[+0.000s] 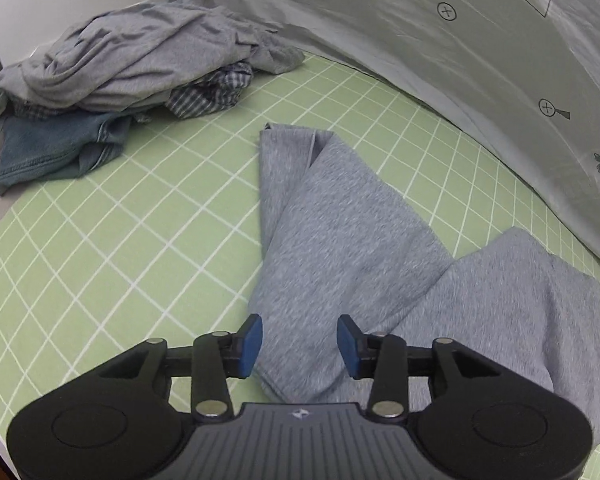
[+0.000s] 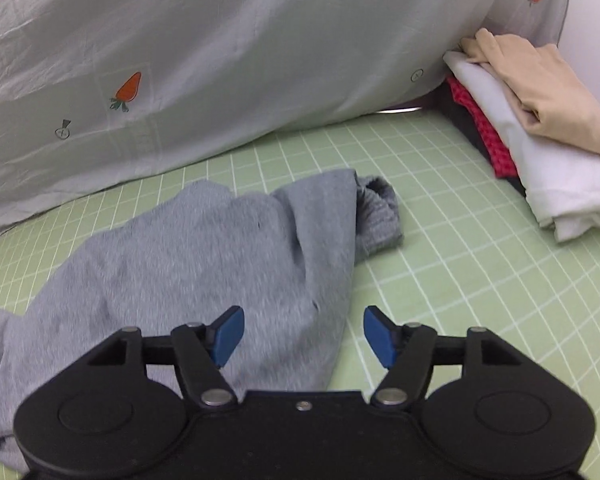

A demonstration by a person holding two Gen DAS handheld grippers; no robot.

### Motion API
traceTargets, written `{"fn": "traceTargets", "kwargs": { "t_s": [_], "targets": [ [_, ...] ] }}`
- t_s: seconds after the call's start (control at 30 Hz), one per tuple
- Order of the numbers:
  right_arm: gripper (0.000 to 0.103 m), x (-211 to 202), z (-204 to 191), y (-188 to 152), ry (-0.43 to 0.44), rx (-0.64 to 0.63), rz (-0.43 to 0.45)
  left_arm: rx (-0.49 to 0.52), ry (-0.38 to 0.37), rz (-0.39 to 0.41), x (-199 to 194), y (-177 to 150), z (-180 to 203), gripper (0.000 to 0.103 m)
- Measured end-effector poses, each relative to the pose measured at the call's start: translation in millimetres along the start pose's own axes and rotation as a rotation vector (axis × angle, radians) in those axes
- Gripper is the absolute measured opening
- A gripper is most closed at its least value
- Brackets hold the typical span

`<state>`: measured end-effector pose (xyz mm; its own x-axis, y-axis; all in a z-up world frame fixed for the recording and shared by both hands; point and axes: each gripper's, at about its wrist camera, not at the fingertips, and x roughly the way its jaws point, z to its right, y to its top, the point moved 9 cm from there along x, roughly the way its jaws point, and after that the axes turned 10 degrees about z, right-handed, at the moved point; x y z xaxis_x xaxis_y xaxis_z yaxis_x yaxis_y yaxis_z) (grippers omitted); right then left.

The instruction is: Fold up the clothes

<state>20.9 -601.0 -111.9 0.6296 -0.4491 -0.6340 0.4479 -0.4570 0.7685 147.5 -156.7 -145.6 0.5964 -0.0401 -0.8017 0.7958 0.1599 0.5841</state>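
Grey garment (image 2: 204, 256) cut off at left edge; bottom hidden behind tongs (image 2: 303, 336).

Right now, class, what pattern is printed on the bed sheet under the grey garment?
Light green bed sheet with a white grid; clearest in the left wrist view.

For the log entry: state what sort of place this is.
Probably a bedroom, on a bed: a green grid-patterned sheet, a grey duvet with carrot prints bunched behind, and a stack of folded clothes beside the grey garment.
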Motion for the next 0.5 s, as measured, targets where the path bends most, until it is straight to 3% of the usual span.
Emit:
{"fn": "traceTargets", "kwargs": {
  "t_s": [0.1,0.3,0.4,0.43,0.47,0.5],
  "targets": [
    [0.07,25,-9,23,0.004,-0.034,0.029,0.059,-0.001,-0.004,17,8,14,0.052],
    [0.067,88,-41,47,0.047,-0.092,0.02,0.111,0.036,-0.037,60,15,29,0.053],
    [0.045,113,-45,52,0.045,-0.076,0.001,0.105,0.041,-0.033,78,21,31,0.049],
    [0.041,120,-46,51,0.054,-0.072,-0.014,0.101,0.038,-0.028,80,23,32,0.035],
    [0.024,126,-47,51,0.062,-0.069,-0.025,0.099,0.033,-0.022,83,25,32,0.023],
    [0.003,128,-47,51,0.065,-0.066,-0.026,0.09,0.028,-0.019,84,27,33,0.003]
  ]
}}
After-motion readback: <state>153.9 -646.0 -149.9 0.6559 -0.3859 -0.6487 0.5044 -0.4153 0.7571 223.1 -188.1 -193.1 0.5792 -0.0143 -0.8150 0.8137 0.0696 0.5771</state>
